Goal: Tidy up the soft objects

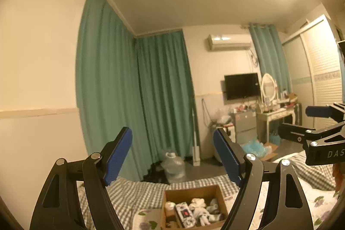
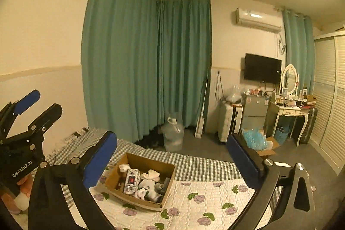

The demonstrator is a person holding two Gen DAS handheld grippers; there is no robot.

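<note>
White lettering "GenRobot.AI" runs along the black body of the left gripper (image 2: pixel 37 104) as seen from the right wrist camera. In the left wrist view, the black body of the right gripper (image 1: pixel 301 120) carries pale letters "DAS", cut off at the frame's right edge. Print on the patterned pack in the cardboard box (image 2: pixel 163 167) is too small to read.
</note>
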